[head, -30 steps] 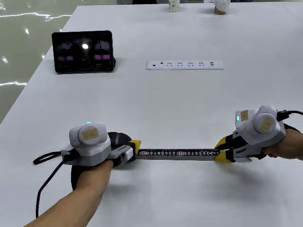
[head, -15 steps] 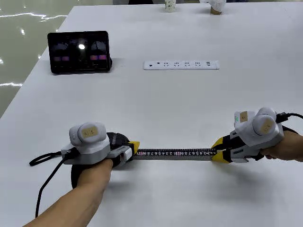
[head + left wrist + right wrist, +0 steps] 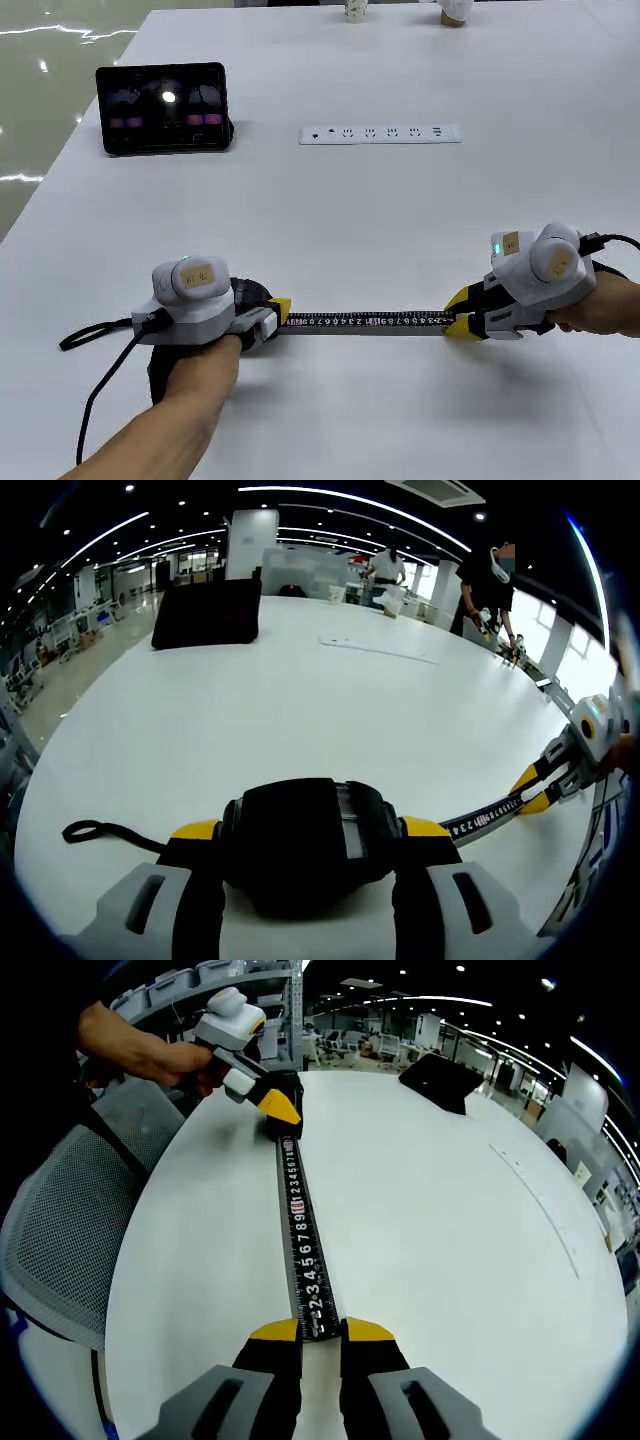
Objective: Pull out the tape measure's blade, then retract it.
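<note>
We work on a broad white tabletop (image 3: 400,230), with a black rectangular tablet (image 3: 163,107) and a long white power strip (image 3: 380,134) at its far side. Our left gripper (image 3: 275,318) clamps the round black tape measure case (image 3: 298,842); our right gripper (image 3: 462,318) pinches the tip of its dark numbered blade (image 3: 365,321), stretched flat between them

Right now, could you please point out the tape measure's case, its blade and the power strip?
Tape measure case (image 3: 300,842), left gripper view, black top.
Blade (image 3: 298,1230), right gripper view, numbered face.
Power strip (image 3: 380,134), head view, middle.
</note>
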### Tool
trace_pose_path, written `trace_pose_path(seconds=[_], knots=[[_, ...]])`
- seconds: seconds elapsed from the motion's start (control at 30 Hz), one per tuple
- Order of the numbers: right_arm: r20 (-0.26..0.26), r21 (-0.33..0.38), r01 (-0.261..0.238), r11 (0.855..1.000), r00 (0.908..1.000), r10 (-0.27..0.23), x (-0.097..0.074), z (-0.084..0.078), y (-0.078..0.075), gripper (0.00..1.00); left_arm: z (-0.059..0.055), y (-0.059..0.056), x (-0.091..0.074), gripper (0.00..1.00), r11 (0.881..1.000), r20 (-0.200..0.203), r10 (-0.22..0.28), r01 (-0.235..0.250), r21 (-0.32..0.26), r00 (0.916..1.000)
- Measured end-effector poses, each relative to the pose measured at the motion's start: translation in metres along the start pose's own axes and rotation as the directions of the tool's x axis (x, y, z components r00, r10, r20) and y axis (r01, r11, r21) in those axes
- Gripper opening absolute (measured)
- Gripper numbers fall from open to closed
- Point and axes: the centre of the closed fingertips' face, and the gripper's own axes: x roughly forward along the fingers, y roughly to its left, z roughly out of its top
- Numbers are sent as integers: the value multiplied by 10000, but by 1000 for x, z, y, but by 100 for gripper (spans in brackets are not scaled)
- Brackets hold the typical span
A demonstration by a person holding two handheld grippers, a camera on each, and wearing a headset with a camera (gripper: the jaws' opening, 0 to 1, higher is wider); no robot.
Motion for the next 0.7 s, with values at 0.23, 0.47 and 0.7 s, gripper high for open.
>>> trace_pose_path(seconds=[0.23,0.47,0.7], knots=[[-25,-42,-8,10000,10000,8,-1,0,1,11,0,0,-1,62,9999,-47,54,-54,115,10000],[-70,-50,-4,10000,10000,3,-1,-2,0,11,0,1,-1,62,9999,12,29,-29,108,10000],[-113,-32,19,10000,9999,-19,0,-2,0,11,1,1,-1,61,10000,26,-5,4,86,10000]])
